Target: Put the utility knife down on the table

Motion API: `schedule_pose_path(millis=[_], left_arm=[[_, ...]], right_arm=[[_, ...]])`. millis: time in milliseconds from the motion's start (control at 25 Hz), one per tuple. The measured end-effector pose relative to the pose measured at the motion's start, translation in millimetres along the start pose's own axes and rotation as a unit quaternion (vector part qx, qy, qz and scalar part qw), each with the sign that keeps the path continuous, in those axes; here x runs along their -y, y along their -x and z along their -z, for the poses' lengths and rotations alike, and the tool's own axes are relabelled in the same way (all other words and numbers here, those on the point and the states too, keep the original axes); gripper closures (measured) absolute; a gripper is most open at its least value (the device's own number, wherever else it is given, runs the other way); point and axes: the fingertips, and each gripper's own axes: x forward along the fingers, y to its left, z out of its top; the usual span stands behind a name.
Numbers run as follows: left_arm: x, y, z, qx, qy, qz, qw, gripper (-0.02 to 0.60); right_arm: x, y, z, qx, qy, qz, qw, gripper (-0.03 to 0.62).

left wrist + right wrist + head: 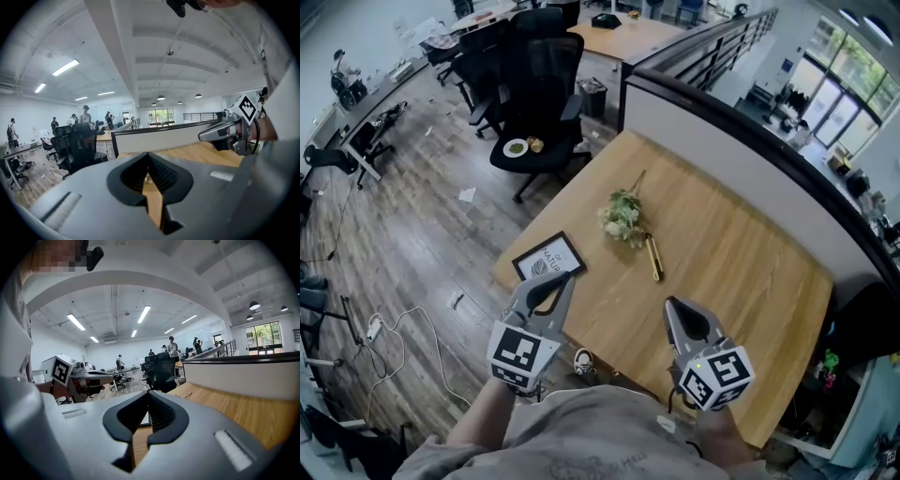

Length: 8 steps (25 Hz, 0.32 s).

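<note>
Right gripper point(671, 304) and left gripper point(566, 278) have jaws together, empty. The utility knife point(654, 258) lies ahead on the table point(741, 244), so placing looks done; next, simply withdraw.

Little can be read. A black framed card point(548, 260) lies at the 9 o'clock corner of the desk point(741, 253). Its white lettering seems to include "NATUR"; the rest is too small to read. The cubes on the left gripper point(563, 278) and right gripper point(671, 303) carry black-and-white square markers, no letters. A blue wall sign point(787, 66) at 1 o'clock is illegible.
</note>
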Motion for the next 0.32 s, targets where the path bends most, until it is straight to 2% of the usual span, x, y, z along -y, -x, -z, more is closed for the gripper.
schedule_pose_path(millis=[320], left_arm=[[-3.9, 0.7, -1.3, 0.003, -0.002, -0.004, 1.0, 0.58]], right_arm=[[2.0, 1.0, -9.4, 0.007, 0.028, 0.009, 1.0, 0.583]])
